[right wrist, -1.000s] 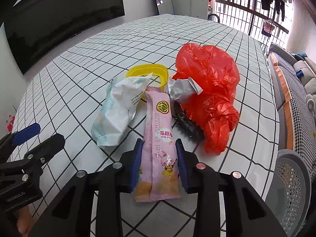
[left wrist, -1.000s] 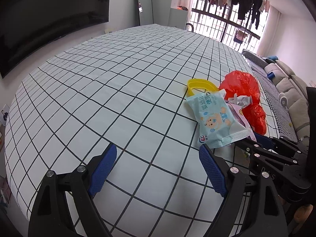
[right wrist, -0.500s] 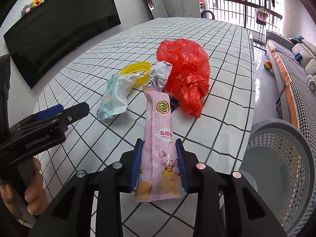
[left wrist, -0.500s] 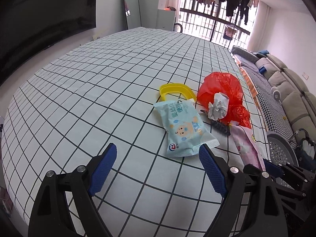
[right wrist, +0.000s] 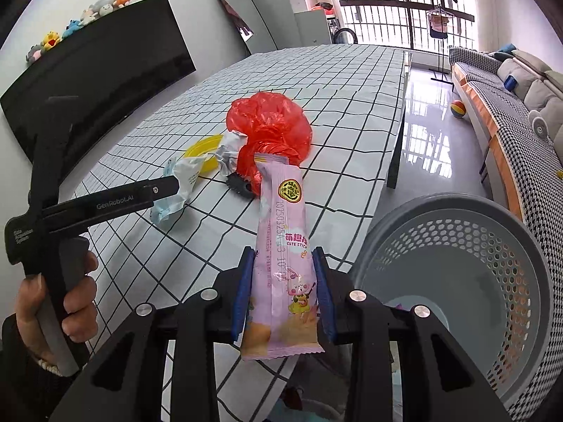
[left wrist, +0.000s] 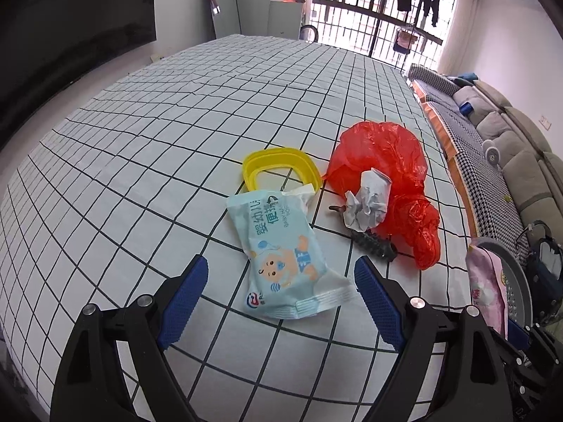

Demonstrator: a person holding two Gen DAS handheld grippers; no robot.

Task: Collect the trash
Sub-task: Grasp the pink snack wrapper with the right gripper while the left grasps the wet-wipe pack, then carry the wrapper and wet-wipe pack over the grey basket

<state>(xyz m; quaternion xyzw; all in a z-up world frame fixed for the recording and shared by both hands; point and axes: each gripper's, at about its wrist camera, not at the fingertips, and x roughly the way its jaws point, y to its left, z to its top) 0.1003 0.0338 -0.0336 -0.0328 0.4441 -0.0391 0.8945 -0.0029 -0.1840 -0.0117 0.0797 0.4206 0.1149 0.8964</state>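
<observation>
Beside the surface (right wrist: 352, 81), over the grey basket (right wrist: 457, 281), our right claw (right wrist: 283, 295) pinches the pink snack wrapper (right wrist: 283, 232) near its bottom; light, floppy, slippery film. Left claw (left wrist: 281, 299) hangs open above the wipes pack (left wrist: 285, 256).

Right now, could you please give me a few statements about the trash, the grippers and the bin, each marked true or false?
1. The right gripper is shut on the pink snack wrapper. True.
2. The left gripper is closed on the blue wipes packet. False: it is open, with the packet lying on the table between its fingers.
3. The pink snack wrapper already lies inside the gray basket. False: it is held in the air beside the basket.
4. The crumpled white paper rests against the red plastic bag. True.
5. The yellow ring sits beyond the wipes packet. True.
</observation>
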